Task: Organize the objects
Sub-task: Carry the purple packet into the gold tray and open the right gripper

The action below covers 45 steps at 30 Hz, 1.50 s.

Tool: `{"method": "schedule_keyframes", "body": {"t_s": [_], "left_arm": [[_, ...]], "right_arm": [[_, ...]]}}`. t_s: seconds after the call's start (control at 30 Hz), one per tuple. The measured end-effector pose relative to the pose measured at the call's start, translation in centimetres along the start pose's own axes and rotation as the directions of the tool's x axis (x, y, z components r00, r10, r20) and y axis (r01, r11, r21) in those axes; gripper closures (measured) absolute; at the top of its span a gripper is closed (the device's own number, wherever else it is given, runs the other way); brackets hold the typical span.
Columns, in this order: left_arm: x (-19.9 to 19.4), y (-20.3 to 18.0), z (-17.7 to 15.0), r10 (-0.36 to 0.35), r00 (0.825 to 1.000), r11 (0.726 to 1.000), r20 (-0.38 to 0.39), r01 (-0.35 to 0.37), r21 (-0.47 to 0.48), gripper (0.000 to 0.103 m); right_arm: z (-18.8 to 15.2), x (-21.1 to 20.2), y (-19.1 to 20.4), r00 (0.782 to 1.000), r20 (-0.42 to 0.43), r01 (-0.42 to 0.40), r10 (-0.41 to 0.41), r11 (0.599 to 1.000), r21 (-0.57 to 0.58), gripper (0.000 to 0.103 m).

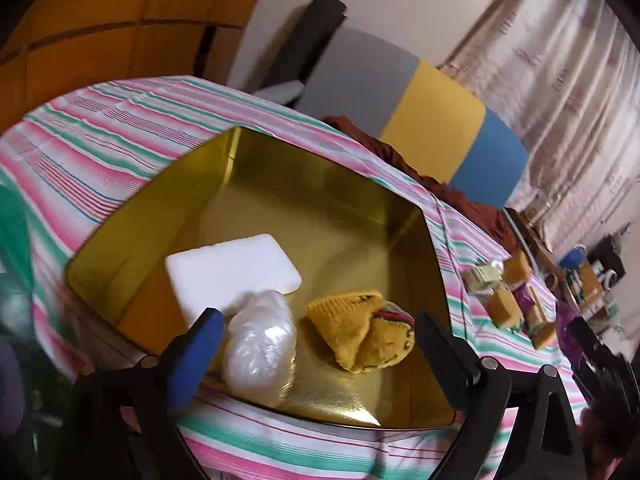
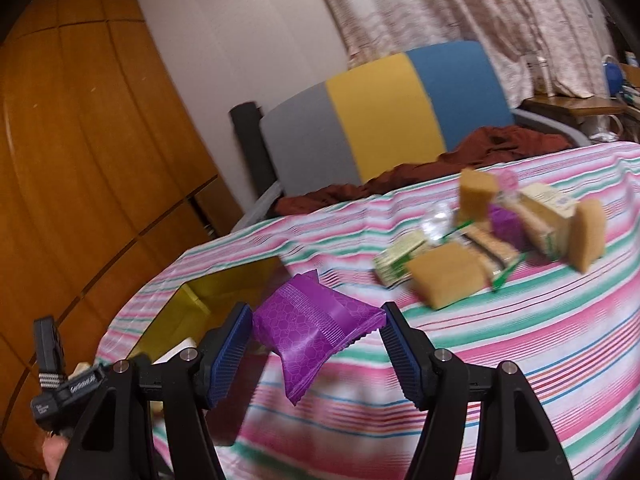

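Observation:
A gold tin (image 1: 328, 200) lies open on the striped cloth. In it are a white block (image 1: 228, 272), a clear plastic bag (image 1: 260, 348) and a yellow knitted piece (image 1: 360, 332). My left gripper (image 1: 320, 352) is open just above the tin's near side, with the bag and the knitted piece between its fingers. My right gripper (image 2: 316, 344) is shut on a purple packet (image 2: 316, 328) and holds it above the cloth, right of the tin (image 2: 208, 300). The right gripper also shows at the far right of the left wrist view (image 1: 592, 352).
A pile of loose items lies on the cloth to the right: tan sponges (image 2: 448, 276), green-and-cream packets (image 2: 400, 256) and another purple packet (image 2: 506, 220). A rust cloth (image 2: 440, 164) and a grey, yellow and blue headboard (image 2: 380, 112) are behind. A wooden wardrobe (image 2: 80, 160) stands at left.

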State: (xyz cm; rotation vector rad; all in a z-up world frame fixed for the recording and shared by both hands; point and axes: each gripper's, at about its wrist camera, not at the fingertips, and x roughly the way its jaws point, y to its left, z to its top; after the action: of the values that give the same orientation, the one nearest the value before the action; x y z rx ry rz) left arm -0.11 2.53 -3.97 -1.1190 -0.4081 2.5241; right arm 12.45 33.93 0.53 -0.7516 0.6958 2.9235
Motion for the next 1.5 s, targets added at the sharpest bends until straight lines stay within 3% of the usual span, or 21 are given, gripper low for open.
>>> {"method": "schedule_keyframes", "body": {"t_s": [0.4,0.7,0.97,1.5], "left_arm": [[-2.8,-1.8,-2.8,0.067,0.990,0.993,0.122,-0.078,0.086,0.000],[-3.1,-1.1,-2.8,0.065,0.991,0.997,0.121,-0.071,0.043,0.000],[-3.3,-0.6,-2.6,0.062,0.990,0.998,0.128,-0.064,0.010,0.000],[-3.2,-2.2,-3.9,0.023,0.994,0.998,0.107,-0.029,0.055,0.000]], "right_arm": [[-1.6,6.1,7.2,0.975,-0.199,-0.129,0.097,0.979,-0.156,0.036],[-1.1,11.6,11.1,0.971,-0.234,-0.111,0.037,0.944,-0.311,0.036],[-0.6,14.8,11.4,0.972,-0.222,-0.001,-0.079,0.942,-0.336,0.034],[-0.3,10.8,7.3,0.981,-0.177,0.042,-0.084,0.973,-0.228,0.034]]}}
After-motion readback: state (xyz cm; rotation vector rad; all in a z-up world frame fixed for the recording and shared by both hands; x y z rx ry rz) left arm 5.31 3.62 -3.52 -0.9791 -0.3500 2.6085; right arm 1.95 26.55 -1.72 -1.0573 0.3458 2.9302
